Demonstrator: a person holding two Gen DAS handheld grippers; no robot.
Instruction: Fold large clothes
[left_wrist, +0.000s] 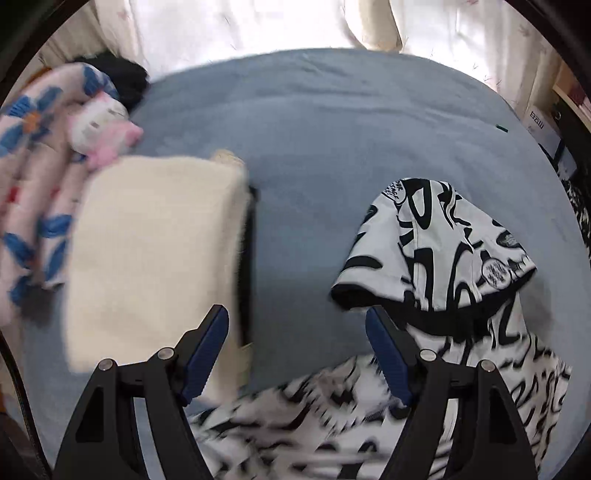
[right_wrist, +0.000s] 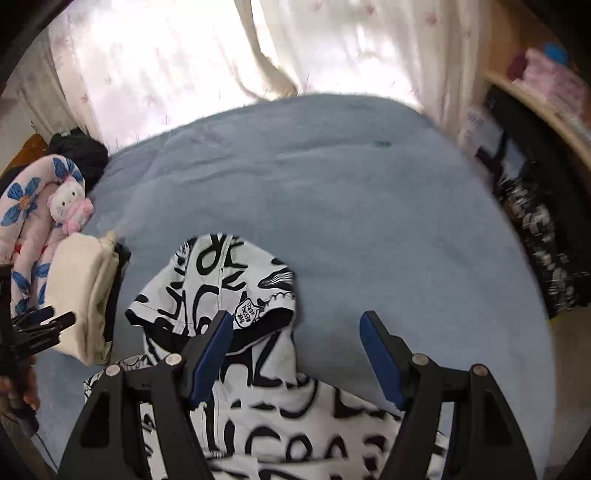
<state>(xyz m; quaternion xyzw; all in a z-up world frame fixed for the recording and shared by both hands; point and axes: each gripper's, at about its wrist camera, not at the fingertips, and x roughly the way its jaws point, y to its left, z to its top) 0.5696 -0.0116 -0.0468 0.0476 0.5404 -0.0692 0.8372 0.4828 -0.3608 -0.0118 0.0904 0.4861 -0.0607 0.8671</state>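
I see a white hooded garment printed with bold black graffiti lettering (left_wrist: 454, 258) (right_wrist: 236, 295) lying on the blue bedspread. Its hood lies spread toward the far side, its black lining showing at the opening, while the crumpled body runs toward me, partly blurred.

Printed garment (left_wrist: 280, 424) blurs and runs off the bottom edge.
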